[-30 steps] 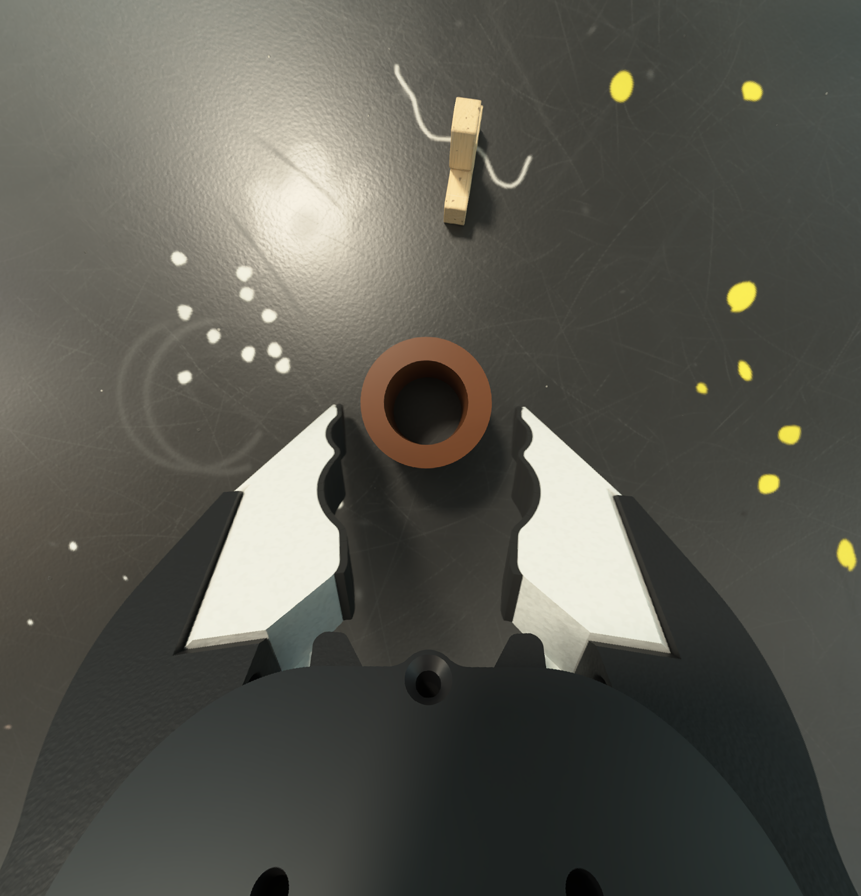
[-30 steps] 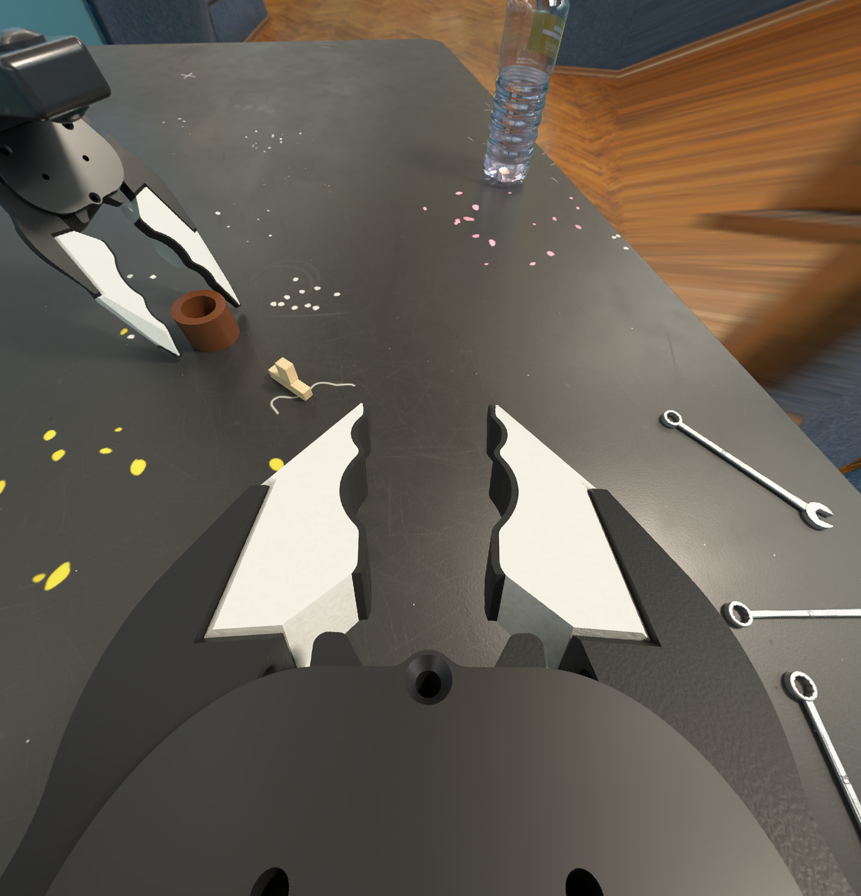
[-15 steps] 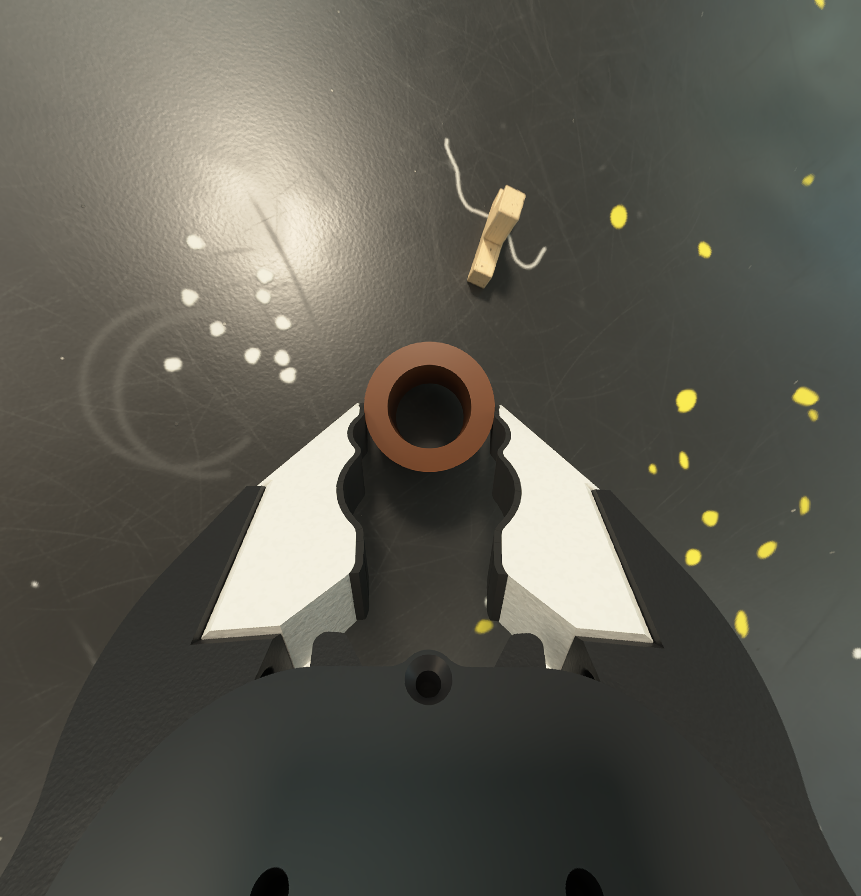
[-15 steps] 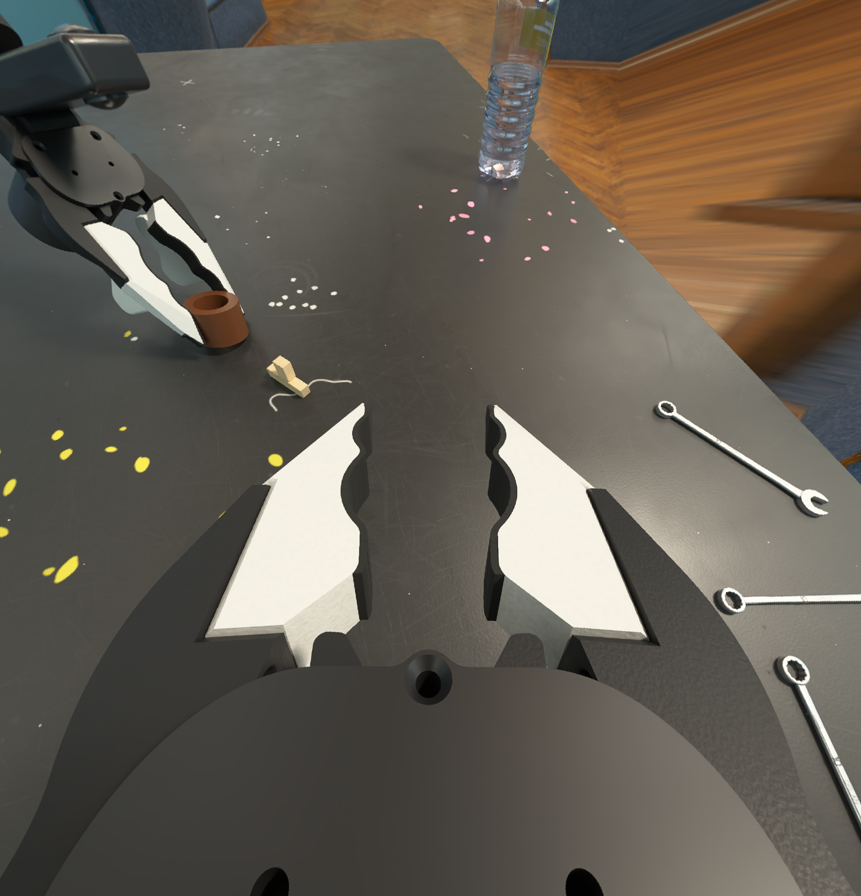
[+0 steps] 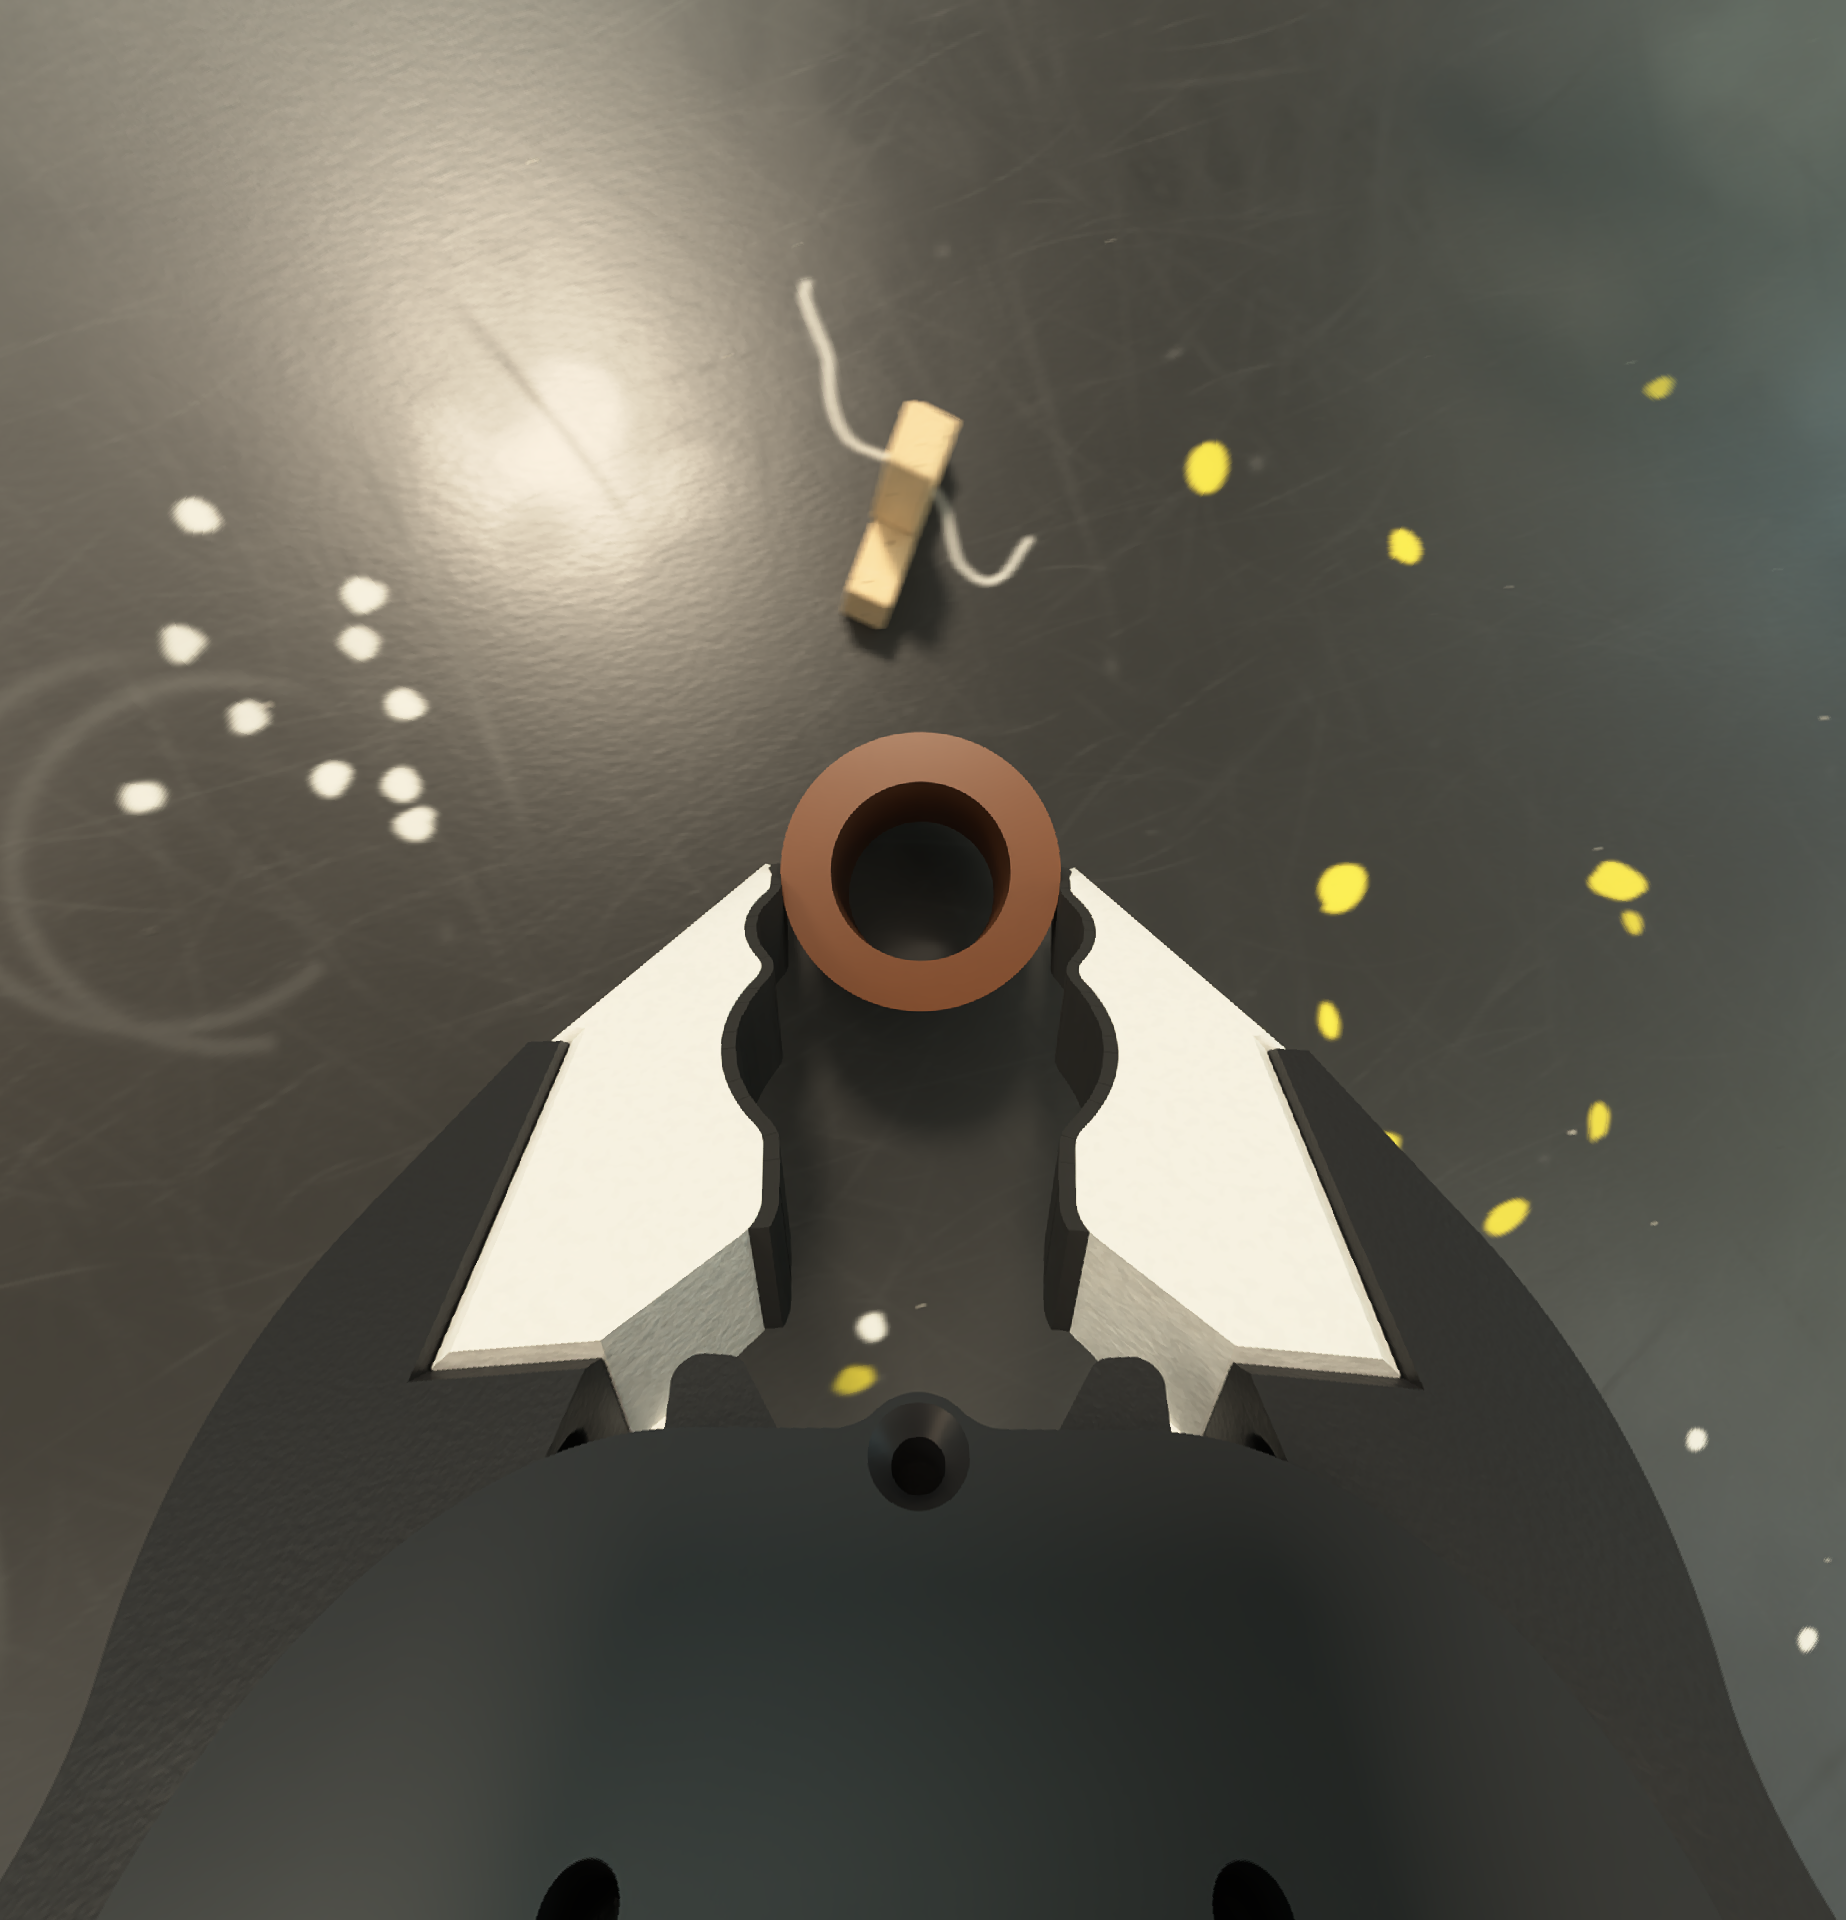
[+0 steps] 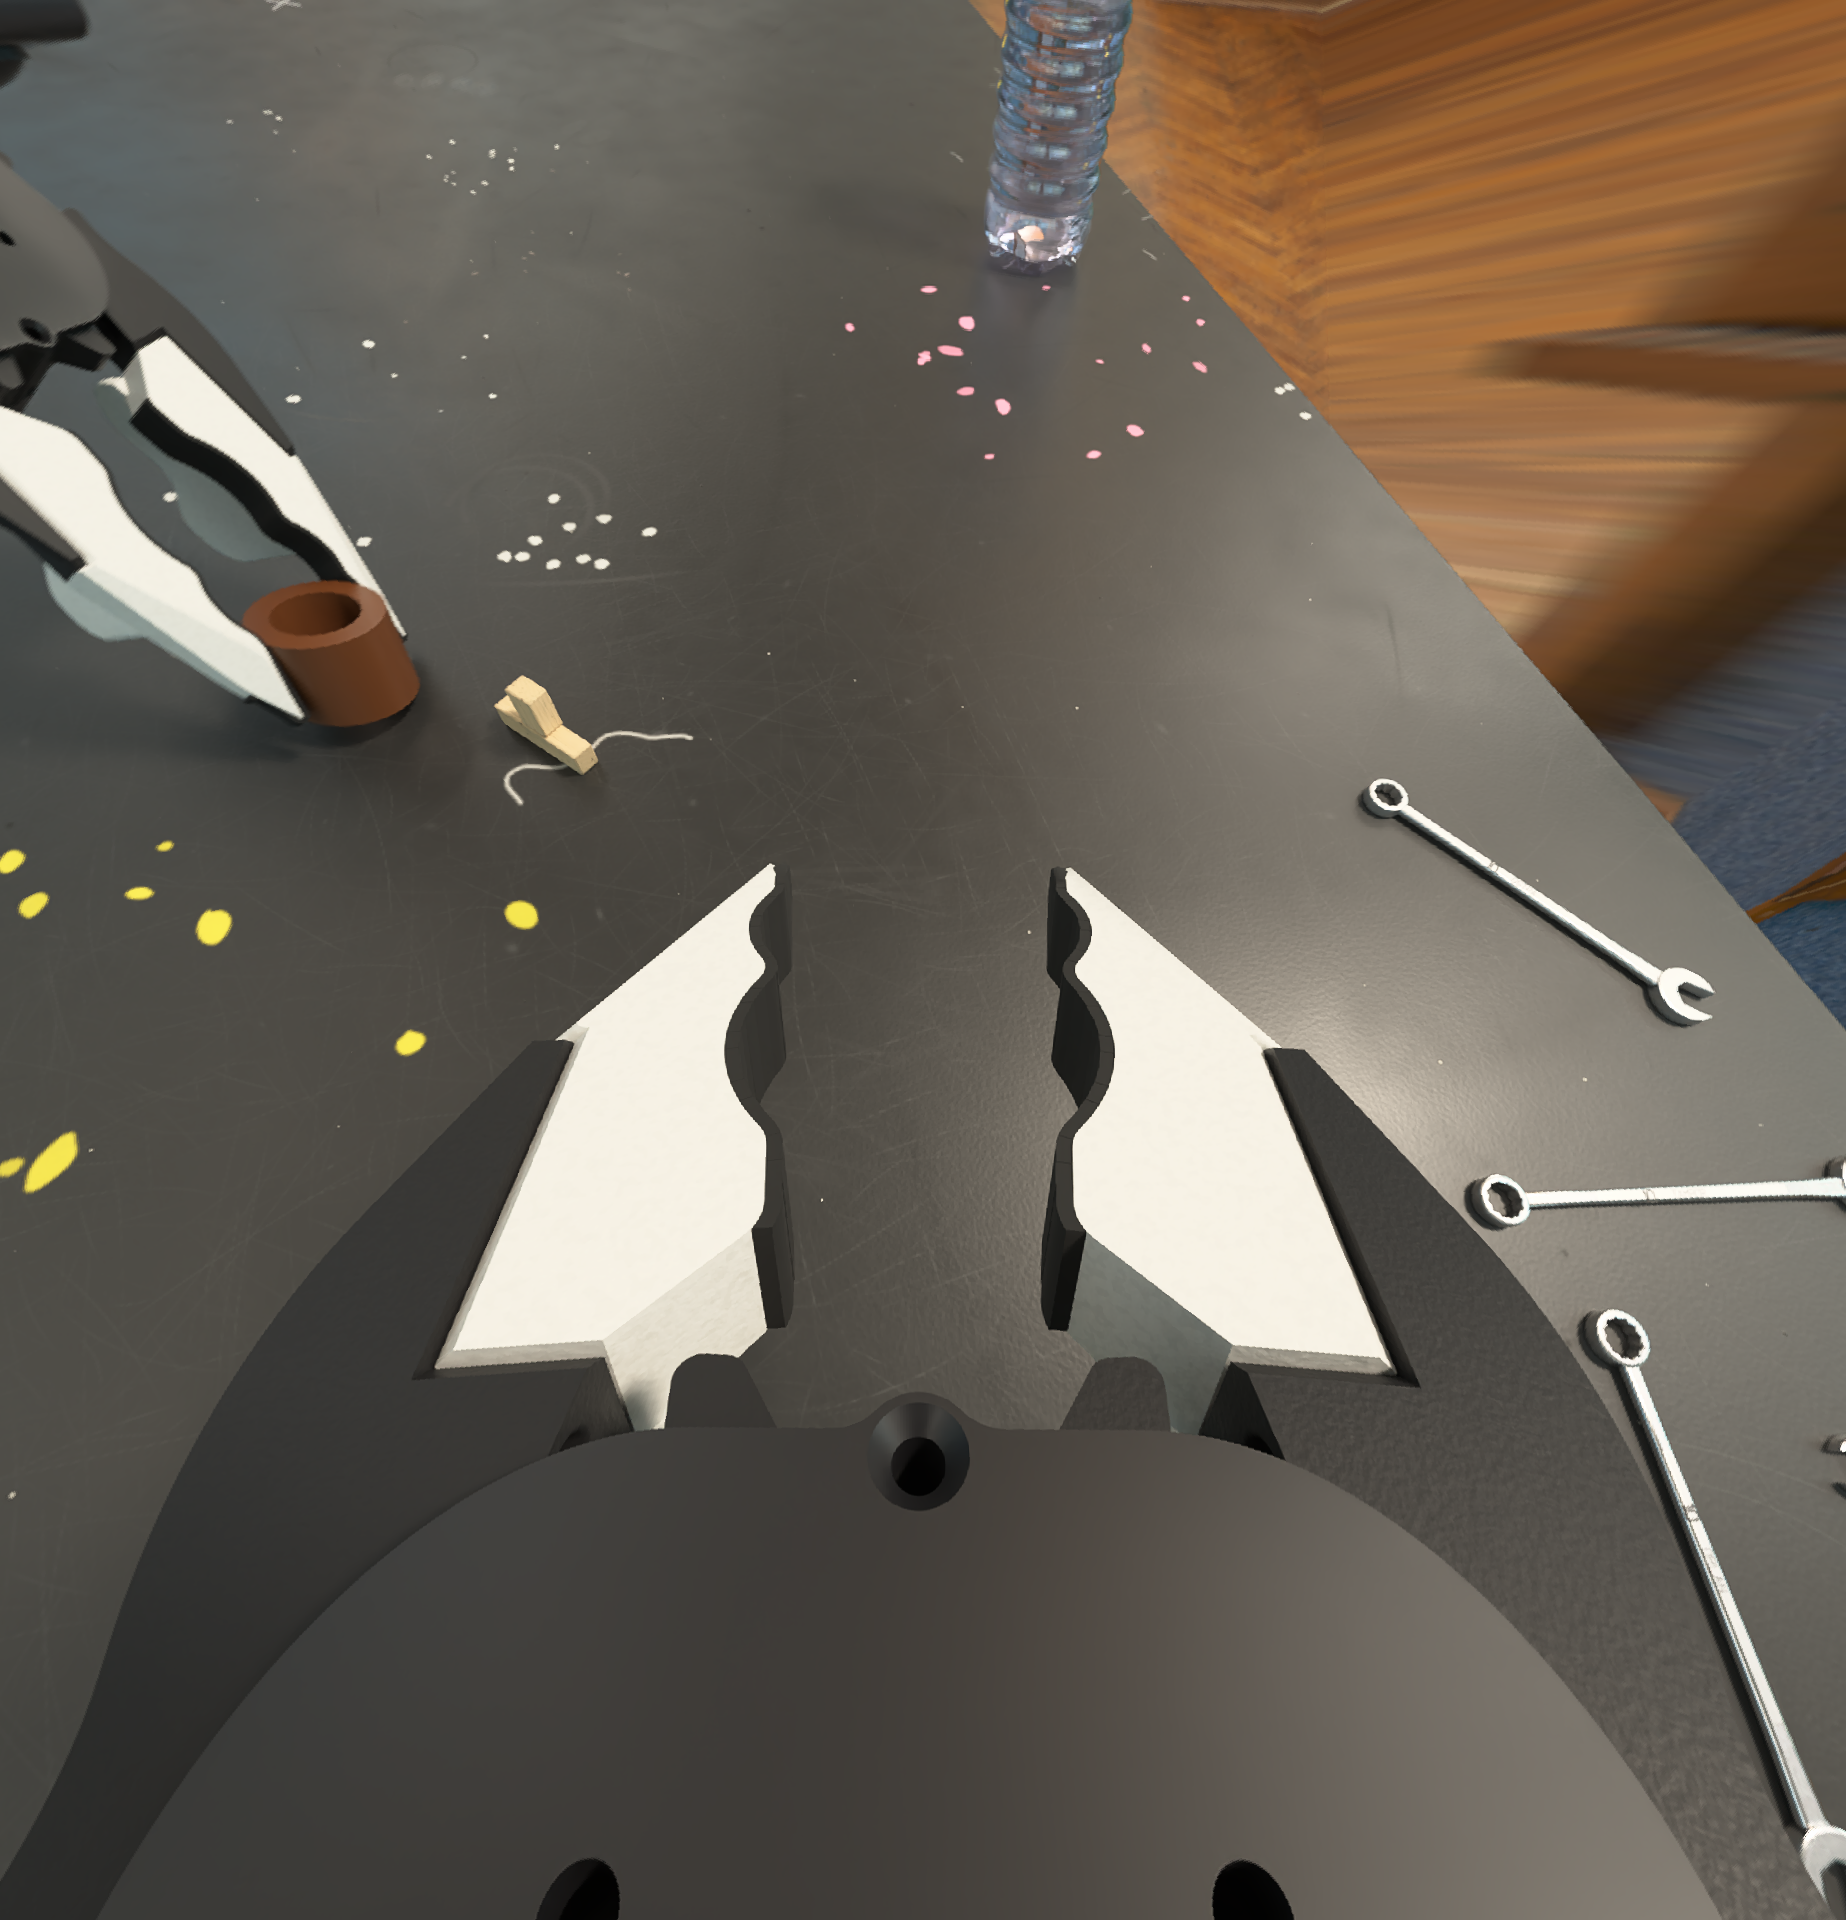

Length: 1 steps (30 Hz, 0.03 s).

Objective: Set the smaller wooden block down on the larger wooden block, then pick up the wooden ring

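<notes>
The left tool (image 5: 919,883) now has the ring (image 5: 919,871) clamped between its tips, one finger (image 5: 680,1060) pressed on each side of the brown wall. A second ago those fingers stood wide apart with the ring sitting loose ahead of them; half a second ago they had drawn in around it. From the right wrist view the ring (image 6: 332,652) looks tipped slightly and its base may be just off the surface (image 6: 898,644), though the shadow under it makes that hard to be sure of.

Just past the ring lie the two blocks. The small block (image 5: 921,457) rests on the big block (image 5: 883,566), leaning along it rather than sitting square, with a white thread (image 5: 825,374) trailing out from under them. They sit much as they did a second ago, so I would judge the stacking step done and the pick-up of the ring under way; what remains is a clean lift.

The right tool (image 6: 919,883) hangs empty with its fingers spread, well apart from the ring, as it was before. Farther out on the surface are a water bottle (image 6: 1049,135), several wrenches (image 6: 1532,899) near the right edge, and spatters of yellow, white and pink paint.
</notes>
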Tool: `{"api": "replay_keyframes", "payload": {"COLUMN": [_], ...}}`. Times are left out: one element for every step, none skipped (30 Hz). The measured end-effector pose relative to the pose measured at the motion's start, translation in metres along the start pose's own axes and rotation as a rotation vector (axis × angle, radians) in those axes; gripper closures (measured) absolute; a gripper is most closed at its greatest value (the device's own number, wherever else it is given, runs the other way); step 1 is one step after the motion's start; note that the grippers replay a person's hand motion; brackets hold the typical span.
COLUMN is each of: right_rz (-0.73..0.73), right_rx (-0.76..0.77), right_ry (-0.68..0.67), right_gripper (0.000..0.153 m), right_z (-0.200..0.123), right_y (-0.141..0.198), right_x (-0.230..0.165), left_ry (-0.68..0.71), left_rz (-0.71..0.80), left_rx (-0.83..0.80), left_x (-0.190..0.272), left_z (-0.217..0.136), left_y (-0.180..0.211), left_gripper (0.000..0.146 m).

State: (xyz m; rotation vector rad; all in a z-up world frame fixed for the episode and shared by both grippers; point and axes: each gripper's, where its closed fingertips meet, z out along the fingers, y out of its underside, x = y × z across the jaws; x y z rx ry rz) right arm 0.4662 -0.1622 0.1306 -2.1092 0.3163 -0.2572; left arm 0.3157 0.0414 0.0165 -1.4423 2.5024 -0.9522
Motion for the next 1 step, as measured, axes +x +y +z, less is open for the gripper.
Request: {"api": "replay_keyframes", "payload": {"right_rz": [0.0], "right_rx": [-0.002], "right_ry": [0.0], "right_gripper": [0.103], "right_z": [-0.0001], "right_y": [0.0005], "right_x": [0.0004], "left_ry": [0.007], "left_rz": [0.002], "left_rx": [0.012], "left_x": [0.0071], "left_z": [0.001], "left_y": [-0.0009], "left_gripper": [0.095]}}
